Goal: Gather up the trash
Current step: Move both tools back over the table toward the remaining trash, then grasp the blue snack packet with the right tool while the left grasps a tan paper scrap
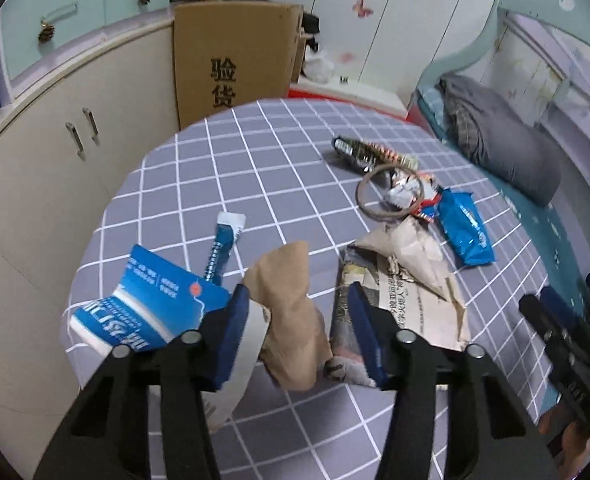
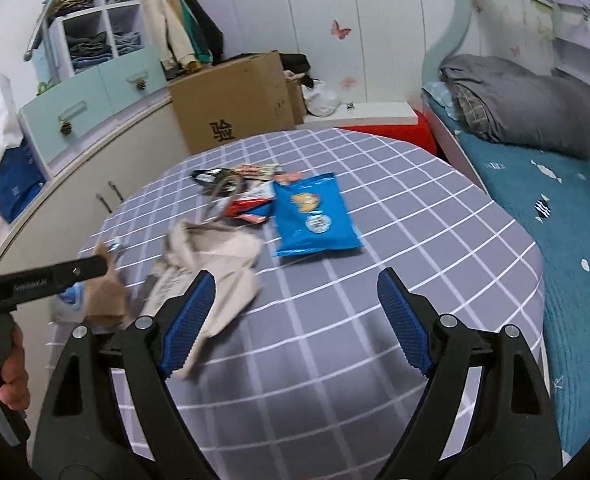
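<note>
The left hand-held gripper (image 1: 301, 334) stands half-wide around a crumpled brown paper scrap (image 1: 291, 316); whether its pads press it I cannot tell. The right hand-held gripper (image 2: 295, 324) gapes wide and empty. On the grey checked surface (image 1: 255, 184), folded newspaper (image 1: 411, 300) lies just right of that scrap, a blue snack bag (image 2: 315, 216) beyond it.

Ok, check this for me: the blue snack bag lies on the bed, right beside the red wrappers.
Not quite. The blue snack bag lies on the checked tablecloth, not on the bed, as the right wrist view shows. It is right beside the red wrappers, as you said.
</note>
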`<state>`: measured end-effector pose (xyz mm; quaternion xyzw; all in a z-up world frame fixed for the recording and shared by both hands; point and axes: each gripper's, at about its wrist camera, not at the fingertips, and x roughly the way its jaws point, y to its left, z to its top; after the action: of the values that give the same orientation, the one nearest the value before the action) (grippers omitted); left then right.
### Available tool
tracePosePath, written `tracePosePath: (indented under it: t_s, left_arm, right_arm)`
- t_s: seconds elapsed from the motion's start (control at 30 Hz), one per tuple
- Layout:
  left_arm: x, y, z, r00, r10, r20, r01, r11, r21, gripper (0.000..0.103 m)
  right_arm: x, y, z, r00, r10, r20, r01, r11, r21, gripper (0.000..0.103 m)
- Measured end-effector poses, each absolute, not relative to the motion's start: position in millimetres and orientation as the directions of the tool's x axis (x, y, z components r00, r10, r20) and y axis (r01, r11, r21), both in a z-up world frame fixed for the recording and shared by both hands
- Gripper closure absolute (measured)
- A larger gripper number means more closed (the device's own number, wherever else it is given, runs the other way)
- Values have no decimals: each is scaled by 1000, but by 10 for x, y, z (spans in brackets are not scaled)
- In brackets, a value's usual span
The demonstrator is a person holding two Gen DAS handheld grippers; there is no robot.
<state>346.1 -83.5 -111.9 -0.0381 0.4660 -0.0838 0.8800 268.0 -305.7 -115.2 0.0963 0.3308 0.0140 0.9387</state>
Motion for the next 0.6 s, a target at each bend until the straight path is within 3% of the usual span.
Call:
tracePosePath:
  t_s: [0.03,0.07,0.1,0.6]
  left_arm:
    - [3476,-852,-1133,549,-173,-818,118,985,-129,70]
    - [3513,-887,-1147,546,-159,-823,130,986,-104,92]
    - [3533,-892,-1144,539,-157,-827,136,986,-99,101]
    - [3548,-957,-682,670,-313,-673,176,948,-266,102]
  right_arm:
    - [2734,-3105,-1171,775,91,-625,40,980,193,21]
    - [2802,-3160,-1195,768,92,-634,46,979,199,21]
    - [2844,-3179,-1208,764,92,-638,50,979,200,21]
    - [3680,-3262,-1427,664,124,-738,21,983,184,21]
